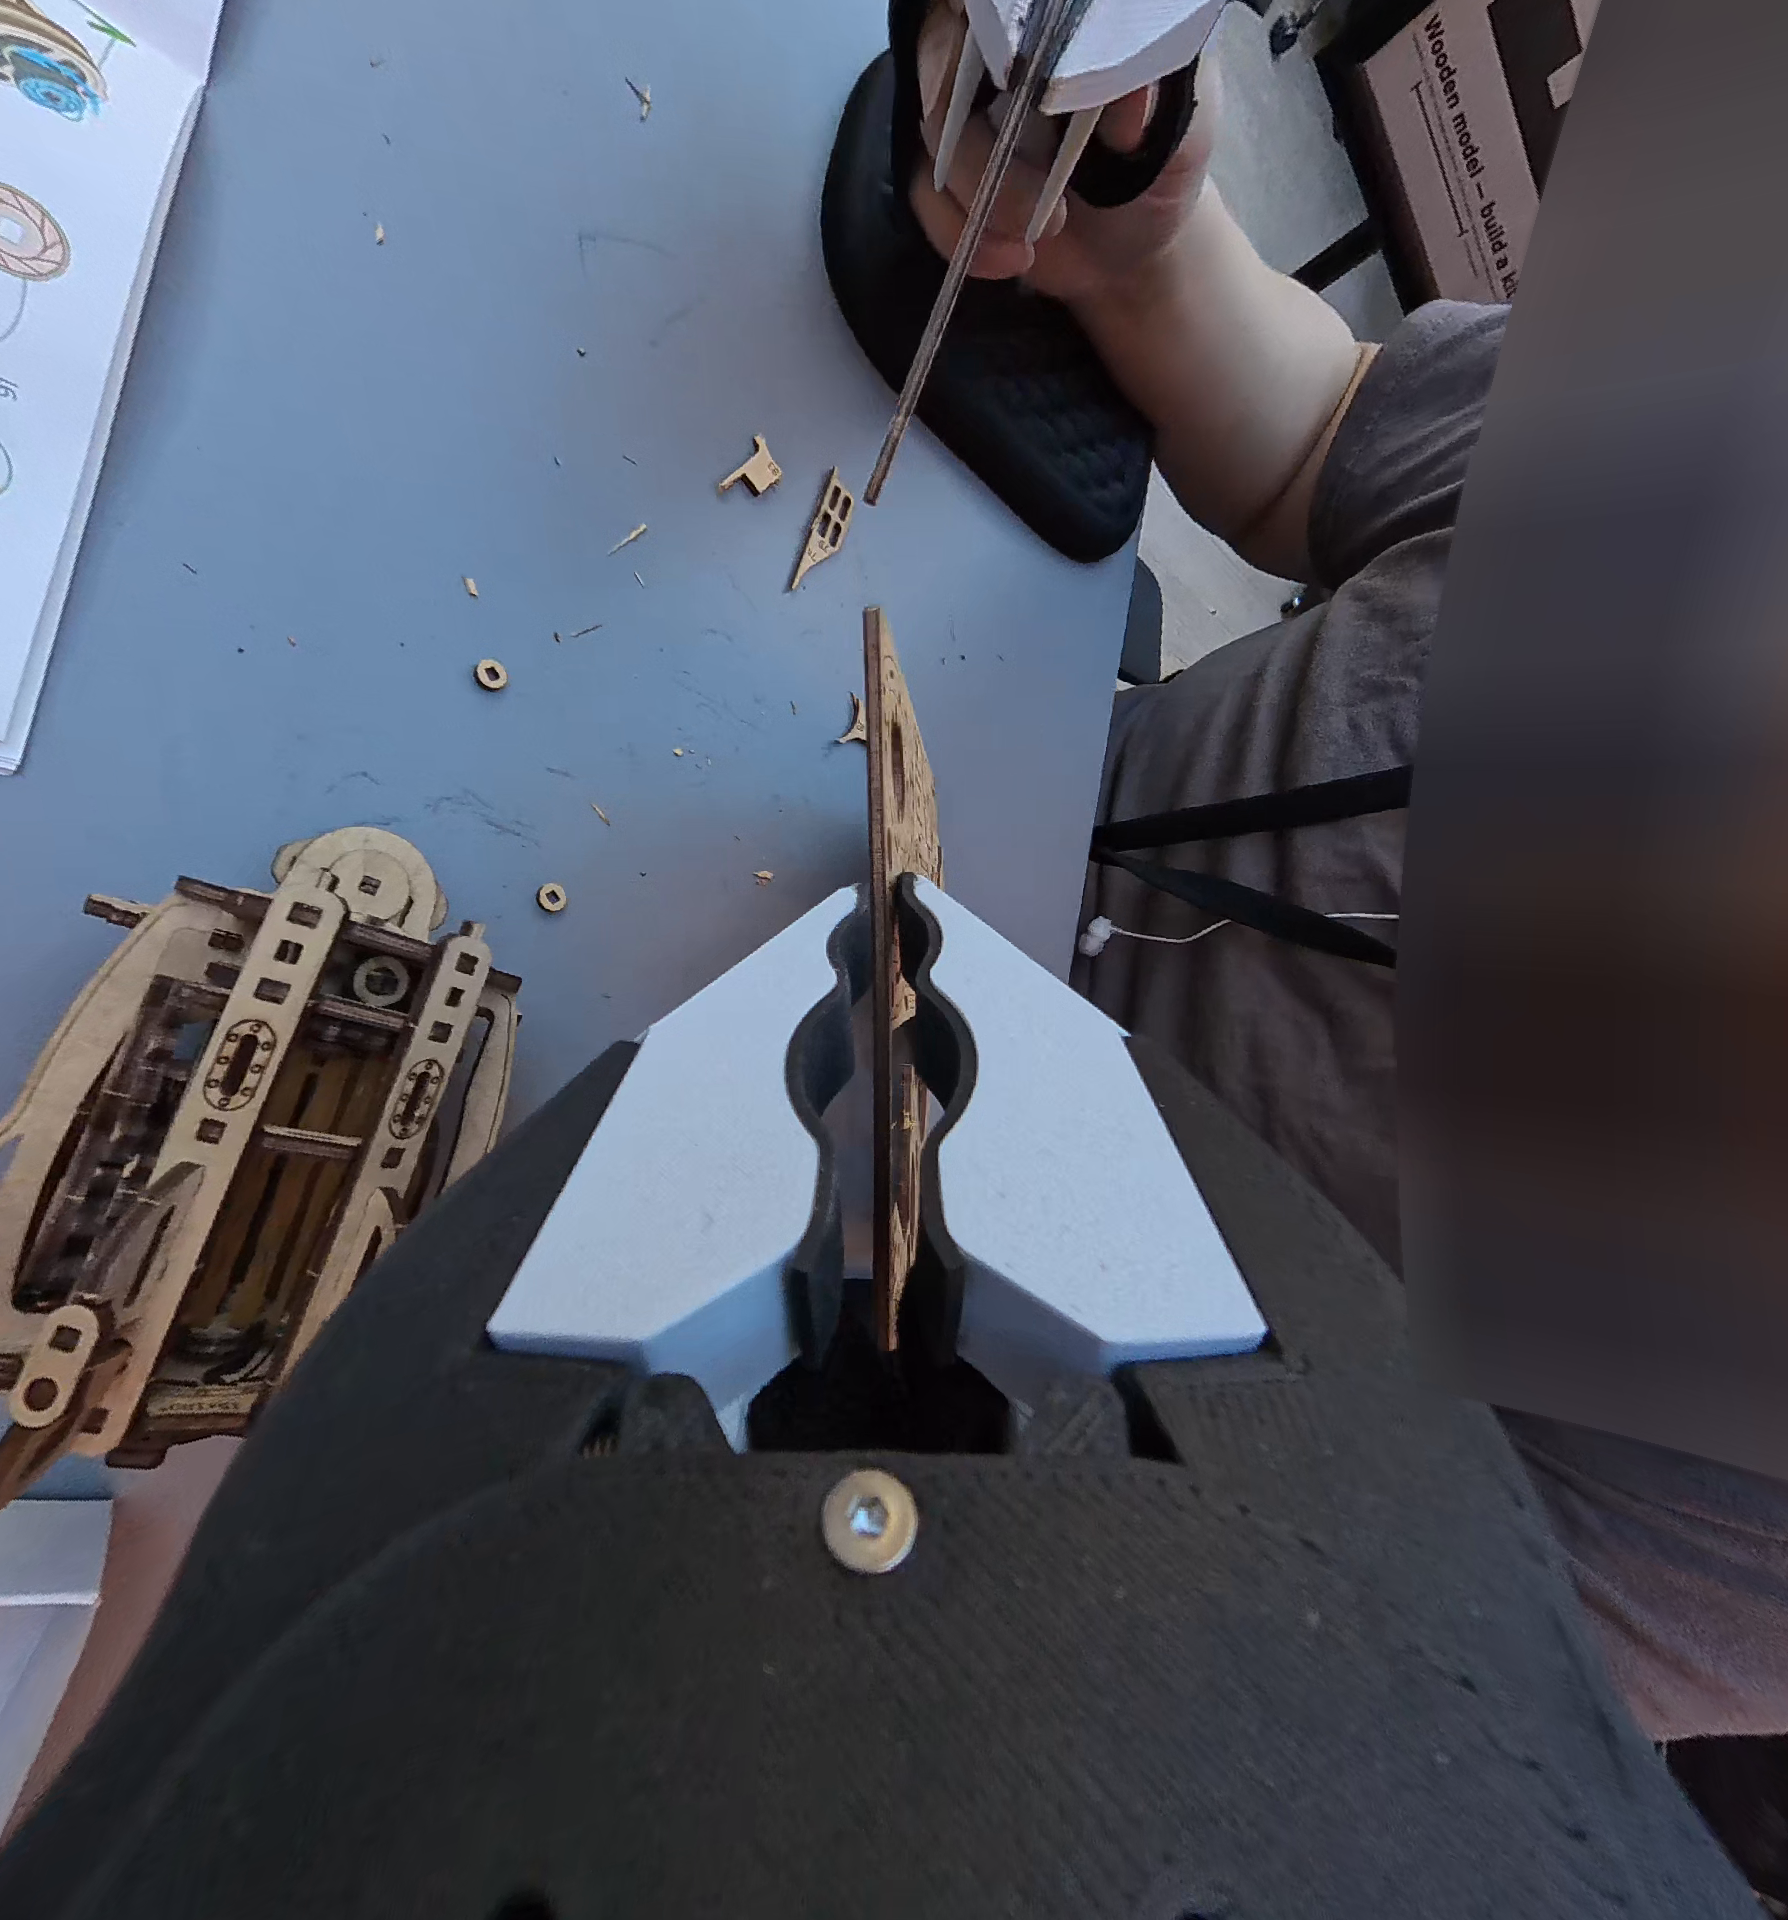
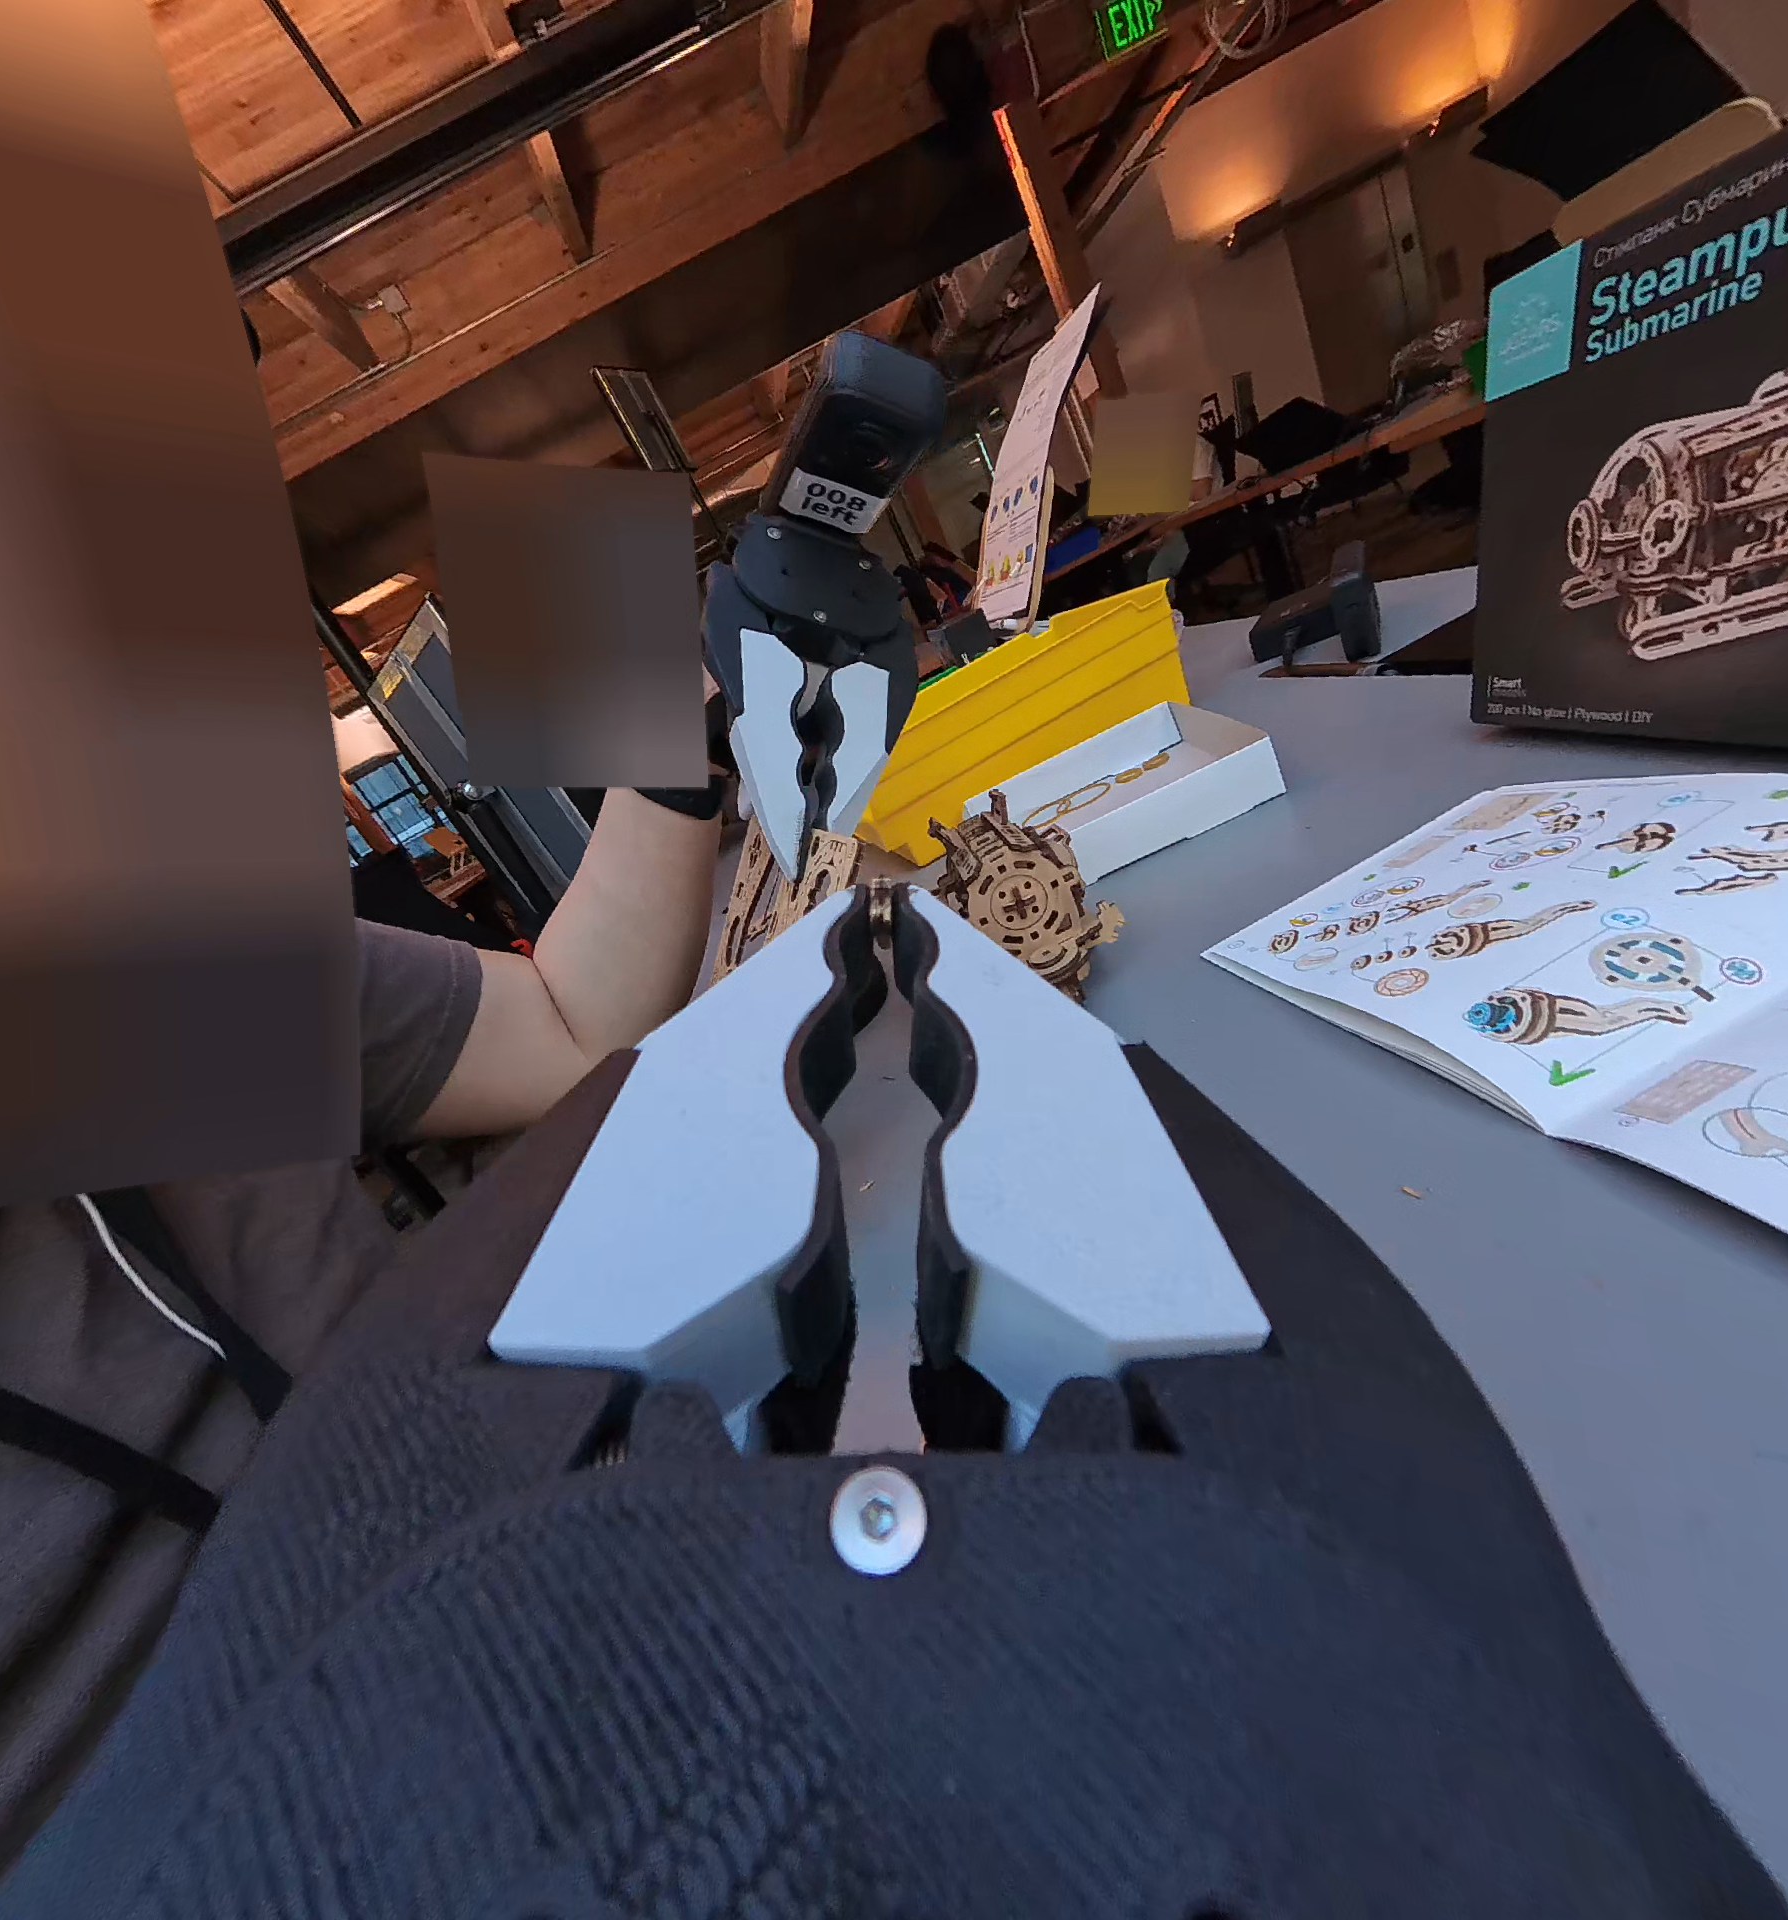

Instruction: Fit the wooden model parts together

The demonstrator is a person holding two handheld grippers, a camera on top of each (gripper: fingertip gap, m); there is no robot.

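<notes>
Left gripper (image 1: 882, 894) clamps a flat wooden panel (image 1: 895, 769) edge-on above the table (image 1: 350, 416). Right gripper (image 2: 882, 906) pinches a small wooden ring (image 2: 882, 914) at its fingertips. The half-built model (image 1: 215, 1122) lies on the table beside the booklet (image 2: 1596, 966).

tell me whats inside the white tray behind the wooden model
In the right wrist view, the white tray holds thin wooden rings and a few small round pieces. Its near wall and the wooden model hide the rest of its floor.

Table (image 1: 370, 312) — model (image 1: 215, 1122), booklet (image 1: 38, 312).
</notes>
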